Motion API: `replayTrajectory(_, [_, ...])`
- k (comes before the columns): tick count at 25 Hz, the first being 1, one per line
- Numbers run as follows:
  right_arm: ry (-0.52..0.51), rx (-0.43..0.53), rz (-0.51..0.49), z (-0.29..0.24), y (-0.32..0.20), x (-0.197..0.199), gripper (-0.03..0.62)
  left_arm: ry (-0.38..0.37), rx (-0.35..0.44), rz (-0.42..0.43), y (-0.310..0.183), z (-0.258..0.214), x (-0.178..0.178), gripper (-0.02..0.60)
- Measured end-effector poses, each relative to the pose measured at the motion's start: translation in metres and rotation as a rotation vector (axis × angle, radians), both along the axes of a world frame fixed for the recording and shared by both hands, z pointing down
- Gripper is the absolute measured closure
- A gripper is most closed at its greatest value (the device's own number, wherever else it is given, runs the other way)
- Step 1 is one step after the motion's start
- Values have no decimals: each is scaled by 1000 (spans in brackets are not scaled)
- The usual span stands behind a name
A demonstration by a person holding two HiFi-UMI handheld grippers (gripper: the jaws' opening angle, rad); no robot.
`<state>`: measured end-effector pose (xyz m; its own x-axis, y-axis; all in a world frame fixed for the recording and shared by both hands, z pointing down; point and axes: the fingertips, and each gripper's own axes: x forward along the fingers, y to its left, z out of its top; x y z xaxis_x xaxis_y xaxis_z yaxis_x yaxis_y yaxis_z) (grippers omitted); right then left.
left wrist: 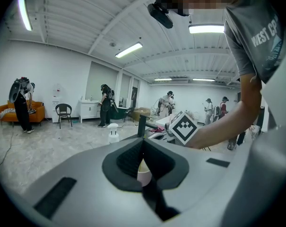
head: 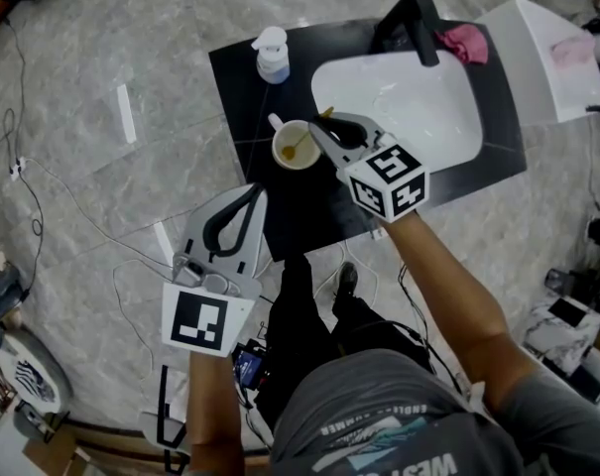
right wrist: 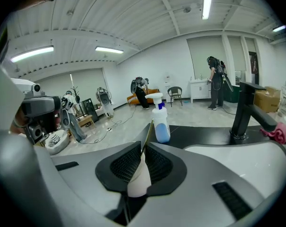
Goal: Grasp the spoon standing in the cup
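1. Seemingly the grasp was made: the spoon stood in the cream cup on the black counter, and your right gripper had its jaws pinched on the thin handle.
2. Nothing was lifted; the spoon's bowl sat inside.
3. Your left gripper hung off the counter, jaws together on nothing.

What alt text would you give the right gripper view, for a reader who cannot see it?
The jaws of the right gripper are shut on the thin handle of the spoon, and the white cup shows in the gap below them. Behind stand a spray bottle, a black faucet and a white sink.
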<state>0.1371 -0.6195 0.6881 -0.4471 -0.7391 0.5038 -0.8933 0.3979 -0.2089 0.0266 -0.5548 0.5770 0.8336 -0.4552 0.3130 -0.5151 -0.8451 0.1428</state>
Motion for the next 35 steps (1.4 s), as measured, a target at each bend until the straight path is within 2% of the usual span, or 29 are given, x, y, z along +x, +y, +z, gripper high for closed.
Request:
replayTrajectory(10, [-17, 48, -17, -32, 7, -10, 560, -6, 38, -27, 8, -21, -6, 578])
replayTrajectory(20, [4, 136, -73, -95, 26, -13, 560, -25, 96, -70, 23, -58, -18, 578])
replayTrajectory(35, [85, 356, -219, -227, 106, -26, 560, -35, 330, -35, 76, -160, -5, 578])
